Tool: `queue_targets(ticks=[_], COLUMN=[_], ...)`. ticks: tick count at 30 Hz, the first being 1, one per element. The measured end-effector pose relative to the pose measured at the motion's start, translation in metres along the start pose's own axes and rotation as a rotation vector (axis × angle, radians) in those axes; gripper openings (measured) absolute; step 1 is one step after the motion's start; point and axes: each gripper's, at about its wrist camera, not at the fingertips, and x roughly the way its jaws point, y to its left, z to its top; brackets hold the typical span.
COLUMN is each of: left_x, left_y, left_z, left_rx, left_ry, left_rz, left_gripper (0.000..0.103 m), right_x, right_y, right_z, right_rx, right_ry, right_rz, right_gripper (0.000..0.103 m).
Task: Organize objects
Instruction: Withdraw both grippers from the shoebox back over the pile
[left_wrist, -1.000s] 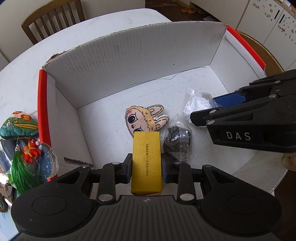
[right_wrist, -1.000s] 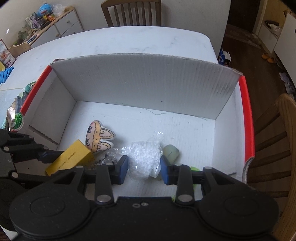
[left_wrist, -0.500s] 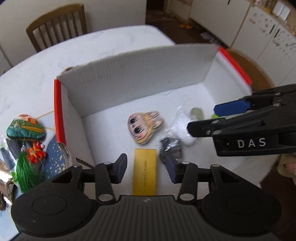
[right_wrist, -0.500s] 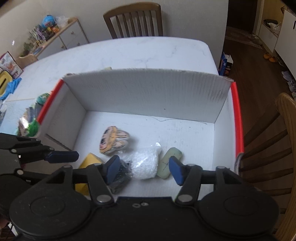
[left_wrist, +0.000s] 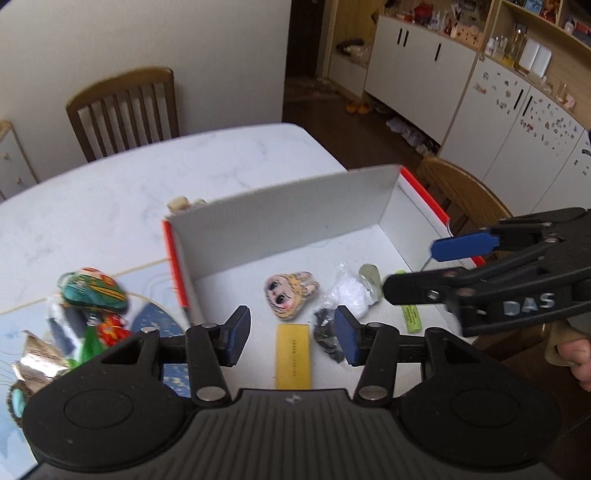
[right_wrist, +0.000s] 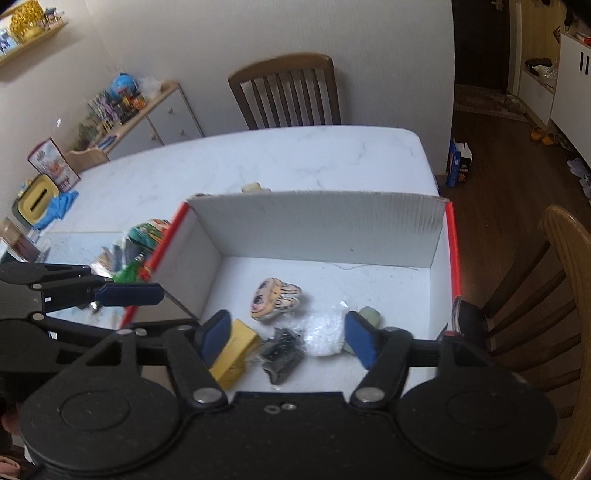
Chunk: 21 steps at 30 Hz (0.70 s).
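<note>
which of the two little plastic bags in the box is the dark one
The dark bag, nearest the yellow box. The white bag beside it holds pale contents and lies toward the box's red-edged right side.

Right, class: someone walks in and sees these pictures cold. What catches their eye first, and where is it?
A white box with red edges sits on the table. On its floor lie a cartoon face charm, a yellow box nearer the camera, and a white bag beside a dark bag. Both grippers, left and right, hang over them with jaws opening and nothing between.
</note>
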Motion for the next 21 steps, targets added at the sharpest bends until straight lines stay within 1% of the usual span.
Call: queue_targets(ticks=[4, 8, 9, 10, 12, 16, 18, 21], left_x=[-0.018, -0.036, -0.04, -0.044, -0.052, -0.065, -0.07, -0.076], left_y=[0.016, 0.034, 0.039, 0.045, 0.055, 0.078, 0.091, 0.113], left_z=[-0.003, -0.008, -0.009, -0.011, -0.014, -0.023, -0.029, -0.038], left_rx=[-0.029, -0.051, -0.058, -0.064, -0.069, -0.087, -0.097, -0.116], left_ry=[-0.048, -0.092, -0.099, -0.108, -0.132, -0.159, -0.166, -0.174], left_rz=[-0.002, 0.021, 0.025, 0.032, 0.051, 0.068, 0.084, 0.1], left_gripper=[0.049, 0.049, 0.051, 0.061, 0.068, 0.069, 0.073, 0.074], right_x=[-0.014, -0.023, -0.024, -0.026, -0.028, -0.027, -0.023, -0.018], right_y=[0.013, 0.025, 0.028, 0.032, 0.042, 0.067, 0.08, 0.104], right_z=[-0.002, -0.007, -0.008, -0.009, -0.009, -0.01, -0.01, -0.011], right_rx=[-0.015, -0.021, -0.023, -0.029, -0.048, -0.083, -0.096, -0.123], right_ry=[-0.033, -0.062, -0.072, -0.082, -0.097, -0.119, -0.123, -0.128], right_rz=[0.005, 0.021, 0.029, 0.037, 0.046, 0.048, 0.05, 0.051], right_gripper=[0.077, 0.082, 0.084, 0.086, 0.089, 0.092, 0.093, 0.094])
